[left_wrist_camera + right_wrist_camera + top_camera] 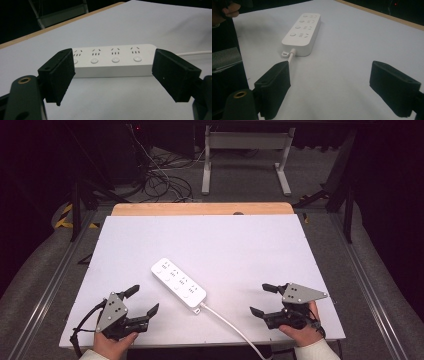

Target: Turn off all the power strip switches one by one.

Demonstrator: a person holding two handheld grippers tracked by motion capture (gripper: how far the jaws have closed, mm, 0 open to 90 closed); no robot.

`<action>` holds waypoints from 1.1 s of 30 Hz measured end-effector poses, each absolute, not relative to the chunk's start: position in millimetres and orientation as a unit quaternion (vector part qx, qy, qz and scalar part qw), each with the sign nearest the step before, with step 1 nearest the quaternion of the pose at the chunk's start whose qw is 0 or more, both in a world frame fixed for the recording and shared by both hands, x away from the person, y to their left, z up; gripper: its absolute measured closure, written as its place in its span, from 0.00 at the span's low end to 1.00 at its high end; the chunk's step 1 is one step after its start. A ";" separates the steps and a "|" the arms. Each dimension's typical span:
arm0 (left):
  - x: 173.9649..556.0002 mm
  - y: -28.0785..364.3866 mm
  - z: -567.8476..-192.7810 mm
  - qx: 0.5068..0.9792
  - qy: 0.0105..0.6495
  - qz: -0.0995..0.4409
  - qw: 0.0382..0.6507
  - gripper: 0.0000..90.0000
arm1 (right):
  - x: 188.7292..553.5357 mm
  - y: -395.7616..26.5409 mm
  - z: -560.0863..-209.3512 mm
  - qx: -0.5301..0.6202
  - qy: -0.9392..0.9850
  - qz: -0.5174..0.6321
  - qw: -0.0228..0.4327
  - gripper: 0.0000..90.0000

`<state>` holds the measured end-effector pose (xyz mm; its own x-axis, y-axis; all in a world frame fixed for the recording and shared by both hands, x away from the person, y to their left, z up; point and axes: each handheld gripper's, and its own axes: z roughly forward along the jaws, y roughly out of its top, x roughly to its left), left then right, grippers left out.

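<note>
A white power strip (178, 283) with several sockets and round buttons lies slantwise in the middle of the white table top (210, 240). Its white cable (231, 327) runs off the front edge. My left gripper (142, 300) rests at the front left, open and empty, its jaws pointing at the strip's long side (112, 60). My right gripper (263, 300) rests at the front right, also open and empty, facing the strip's cable end (300, 32) with the cable (290, 57) running toward its left jaw.
A wooden strip (200, 209) shows along the table's far edge. Beyond it stand a white frame (245, 155) and loose cables (160, 180) on the floor. Metal rails (50, 285) flank the table on both sides.
</note>
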<state>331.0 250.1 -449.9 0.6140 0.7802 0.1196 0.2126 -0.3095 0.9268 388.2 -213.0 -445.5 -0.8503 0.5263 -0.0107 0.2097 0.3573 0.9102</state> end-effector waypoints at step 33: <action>330.1 241.4 -430.5 0.775 0.313 0.267 0.480 0.37 | 384.4 -210.8 -444.8 0.209 0.802 0.534 0.164 0.42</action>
<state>330.1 241.4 -430.5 0.6615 0.7414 0.1130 0.2294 -0.3434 0.9108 384.4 -210.8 -444.8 -0.8585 0.5112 -0.0406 0.1597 0.3417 0.9261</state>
